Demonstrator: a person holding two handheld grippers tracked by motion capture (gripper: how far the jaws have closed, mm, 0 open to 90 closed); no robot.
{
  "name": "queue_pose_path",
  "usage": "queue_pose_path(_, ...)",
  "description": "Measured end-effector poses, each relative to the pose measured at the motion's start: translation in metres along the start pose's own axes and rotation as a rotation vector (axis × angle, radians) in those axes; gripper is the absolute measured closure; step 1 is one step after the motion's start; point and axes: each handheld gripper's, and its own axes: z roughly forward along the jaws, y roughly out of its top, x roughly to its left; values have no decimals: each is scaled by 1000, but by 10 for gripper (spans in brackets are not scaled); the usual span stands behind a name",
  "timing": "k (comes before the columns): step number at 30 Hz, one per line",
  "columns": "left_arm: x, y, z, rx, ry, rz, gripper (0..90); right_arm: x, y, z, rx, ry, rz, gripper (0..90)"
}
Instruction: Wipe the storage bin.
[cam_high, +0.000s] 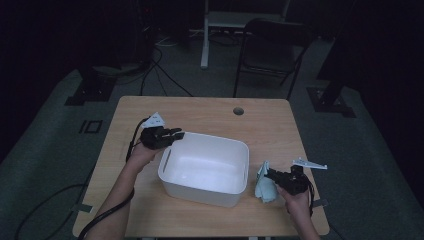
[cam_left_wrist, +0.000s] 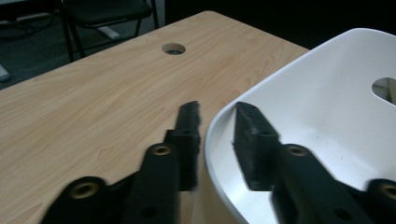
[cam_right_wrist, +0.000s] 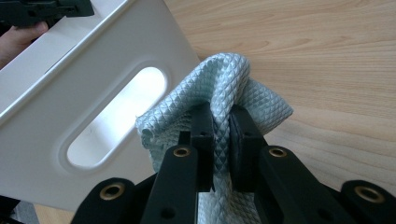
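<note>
The left tongs (cam_left_wrist: 217, 140) straddle the white bin's (cam_high: 235, 150) rim at its left end, pads not quite pressing it. The right tongs (cam_right_wrist: 222, 135) are clamped on a pale blue cloth (cam_right_wrist: 224, 84) beside the bin, near the desk's (cam_high: 200, 107) right edge.

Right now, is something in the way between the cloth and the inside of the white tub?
Only the tub's near wall: the cloth, pinched in the right gripper, sits outside it on the table and would need lifting over the rim.
</note>
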Motion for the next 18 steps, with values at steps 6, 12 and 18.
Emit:
queue_pose_path(6,-10,-5,-8,8,30,15,785,-1,0,0,-3,-3,5,821)
queue_pose_path(12,-19,-11,-18,6,27,12,799,-1,1,-2,-8,-5,10,821)
queue_pose_path(18,-16,-7,-11,8,-26,-2,676,0,1,-3,-13,-4,10,821)
